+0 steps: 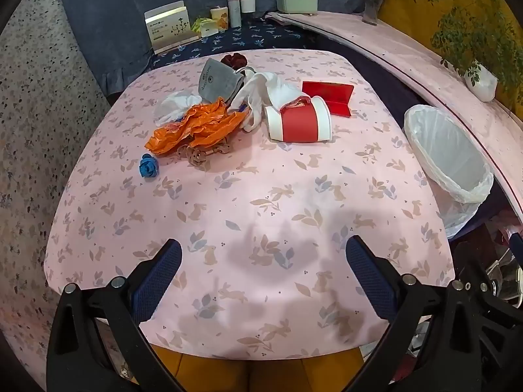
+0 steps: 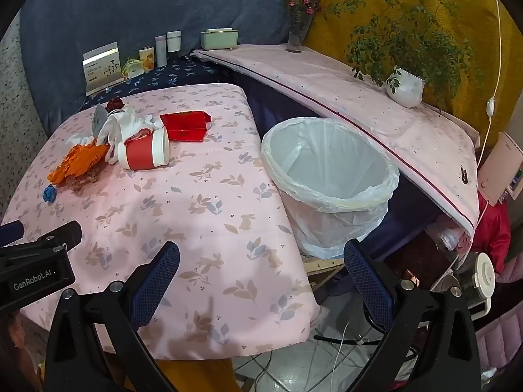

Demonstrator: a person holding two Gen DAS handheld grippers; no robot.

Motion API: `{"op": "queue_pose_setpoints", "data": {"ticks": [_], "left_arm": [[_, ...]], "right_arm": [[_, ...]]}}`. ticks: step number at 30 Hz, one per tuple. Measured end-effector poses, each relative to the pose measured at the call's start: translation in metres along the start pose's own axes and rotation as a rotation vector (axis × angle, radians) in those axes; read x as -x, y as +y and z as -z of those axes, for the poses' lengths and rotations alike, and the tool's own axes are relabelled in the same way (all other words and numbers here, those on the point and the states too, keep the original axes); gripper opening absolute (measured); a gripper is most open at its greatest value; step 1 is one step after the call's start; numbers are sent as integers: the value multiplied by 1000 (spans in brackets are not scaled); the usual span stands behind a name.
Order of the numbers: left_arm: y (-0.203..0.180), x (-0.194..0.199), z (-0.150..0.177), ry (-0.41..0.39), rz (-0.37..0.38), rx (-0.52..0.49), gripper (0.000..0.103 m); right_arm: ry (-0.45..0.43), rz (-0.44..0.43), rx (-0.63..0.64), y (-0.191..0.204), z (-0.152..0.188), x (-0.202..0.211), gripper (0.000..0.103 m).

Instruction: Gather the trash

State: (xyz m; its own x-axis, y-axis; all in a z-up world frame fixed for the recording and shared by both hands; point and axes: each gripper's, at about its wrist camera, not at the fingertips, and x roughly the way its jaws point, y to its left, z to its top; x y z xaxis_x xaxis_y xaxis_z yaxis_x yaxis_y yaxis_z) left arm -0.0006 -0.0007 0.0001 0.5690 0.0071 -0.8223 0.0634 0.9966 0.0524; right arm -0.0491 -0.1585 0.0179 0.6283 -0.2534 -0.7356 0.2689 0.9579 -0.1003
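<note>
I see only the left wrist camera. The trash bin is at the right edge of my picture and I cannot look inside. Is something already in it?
Observer: No. From the right wrist camera the trash bin is open to view, and its white liner holds nothing that I can see.
Operator: Does the bin stand on the table?
Observer: No, it stands beside the table, off its right edge and lower.
Operator: Is the right gripper holding anything?
Observer: No. The right gripper is open and holds nothing, above the table's near right corner.
</note>
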Motion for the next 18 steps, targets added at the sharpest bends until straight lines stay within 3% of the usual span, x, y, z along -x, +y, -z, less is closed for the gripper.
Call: {"op": "queue_pose_setpoints", "data": {"ticks": [18], "left_arm": [[-8,-1,-2,-4,20,-17,96]], "right_arm": [[3,4,-6,-2,-2,-3,96]]}}
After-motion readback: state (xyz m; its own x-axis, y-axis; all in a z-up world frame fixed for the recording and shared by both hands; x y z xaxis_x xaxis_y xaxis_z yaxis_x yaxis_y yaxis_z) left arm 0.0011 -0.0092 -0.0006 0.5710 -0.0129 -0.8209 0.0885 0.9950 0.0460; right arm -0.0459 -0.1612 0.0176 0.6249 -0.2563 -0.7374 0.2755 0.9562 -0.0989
